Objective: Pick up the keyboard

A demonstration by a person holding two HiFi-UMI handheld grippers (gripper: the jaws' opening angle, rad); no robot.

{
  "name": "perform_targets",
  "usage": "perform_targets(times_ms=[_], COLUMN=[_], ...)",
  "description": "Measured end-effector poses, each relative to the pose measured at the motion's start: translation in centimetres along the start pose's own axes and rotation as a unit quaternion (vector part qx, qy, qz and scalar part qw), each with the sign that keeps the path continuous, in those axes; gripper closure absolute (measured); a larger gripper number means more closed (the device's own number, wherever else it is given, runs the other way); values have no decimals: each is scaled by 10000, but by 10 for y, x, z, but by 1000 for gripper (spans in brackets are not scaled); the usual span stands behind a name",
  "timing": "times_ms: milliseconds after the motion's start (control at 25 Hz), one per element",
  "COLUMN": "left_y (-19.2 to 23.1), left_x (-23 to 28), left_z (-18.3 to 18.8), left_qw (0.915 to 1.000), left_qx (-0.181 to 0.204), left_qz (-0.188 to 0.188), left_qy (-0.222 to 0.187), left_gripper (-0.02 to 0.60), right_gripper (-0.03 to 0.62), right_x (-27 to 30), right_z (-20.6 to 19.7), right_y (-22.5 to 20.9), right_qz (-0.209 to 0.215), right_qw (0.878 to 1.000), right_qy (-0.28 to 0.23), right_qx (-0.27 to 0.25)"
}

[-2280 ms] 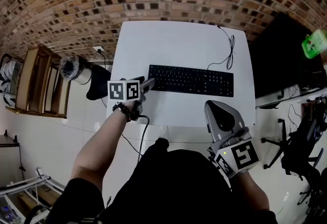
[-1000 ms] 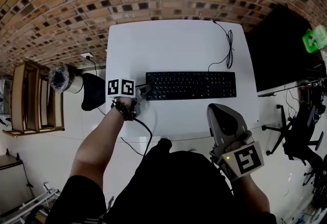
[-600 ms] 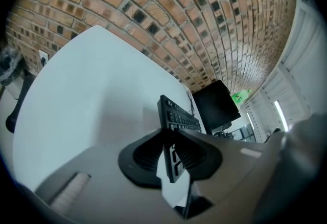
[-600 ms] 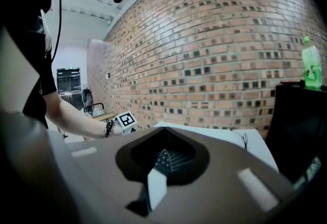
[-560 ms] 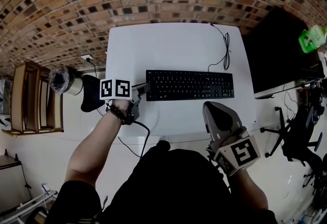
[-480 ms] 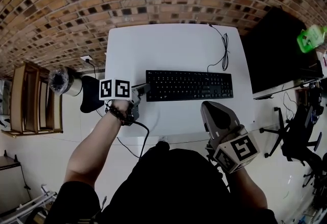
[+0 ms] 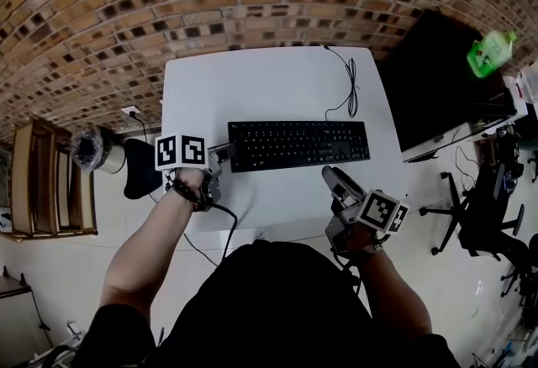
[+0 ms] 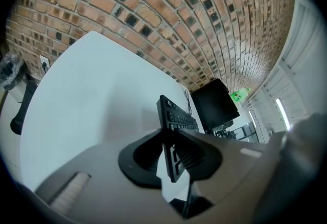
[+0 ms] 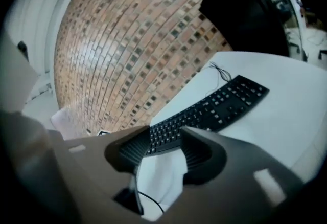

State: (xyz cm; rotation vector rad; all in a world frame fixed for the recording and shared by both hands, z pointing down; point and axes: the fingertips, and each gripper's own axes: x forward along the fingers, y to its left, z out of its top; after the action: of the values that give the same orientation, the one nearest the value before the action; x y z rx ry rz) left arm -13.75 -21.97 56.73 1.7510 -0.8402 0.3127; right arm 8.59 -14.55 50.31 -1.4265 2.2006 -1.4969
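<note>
A black keyboard (image 7: 298, 145) lies across the white table (image 7: 252, 81), its cable (image 7: 349, 85) running to the far edge. My left gripper (image 7: 220, 155) is shut on the keyboard's left end. In the left gripper view the keyboard (image 8: 176, 115) stands edge-on between the pads of that gripper (image 8: 171, 142). My right gripper (image 7: 331, 176) is just in front of the keyboard's right half, with its jaws opening. In the right gripper view only bare table shows between the jaws of that gripper (image 9: 161, 149), and the keyboard (image 9: 214, 105) lies just beyond them.
A dark desk with a black screen (image 7: 429, 81) stands right of the table, with a green bottle (image 7: 490, 51) on it. A black office chair (image 7: 479, 215) is at the right. A wooden shelf (image 7: 42, 181) and a wrapped bin (image 7: 88, 148) stand at the left. A brick wall is behind.
My right gripper has rolled over, dropped towards the table in front of the keyboard, and its jaws have parted. The left gripper stays at the keyboard's left end.
</note>
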Motion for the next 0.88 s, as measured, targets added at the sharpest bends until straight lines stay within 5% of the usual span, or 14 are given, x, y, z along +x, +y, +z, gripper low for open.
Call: perform_targets(times_ms=[280, 640, 880], left_y=[-6, -18, -30], left_x=[1, -2, 0], left_z=[2, -4, -11], left_qw=[10000, 10000, 9999], left_qx=[49, 42, 22], left_qz=[76, 58, 113], left_qy=[29, -36, -88], left_gripper=[502, 502, 502], right_gripper=[313, 272, 266], right_x=[22, 53, 68], right_z=[-22, -22, -14], right_y=[-75, -116, -130], right_qz=[-313, -125, 389], right_qw=[9853, 9682, 9576], right_qy=[-85, -517, -818], right_qx=[1675, 2445, 2736])
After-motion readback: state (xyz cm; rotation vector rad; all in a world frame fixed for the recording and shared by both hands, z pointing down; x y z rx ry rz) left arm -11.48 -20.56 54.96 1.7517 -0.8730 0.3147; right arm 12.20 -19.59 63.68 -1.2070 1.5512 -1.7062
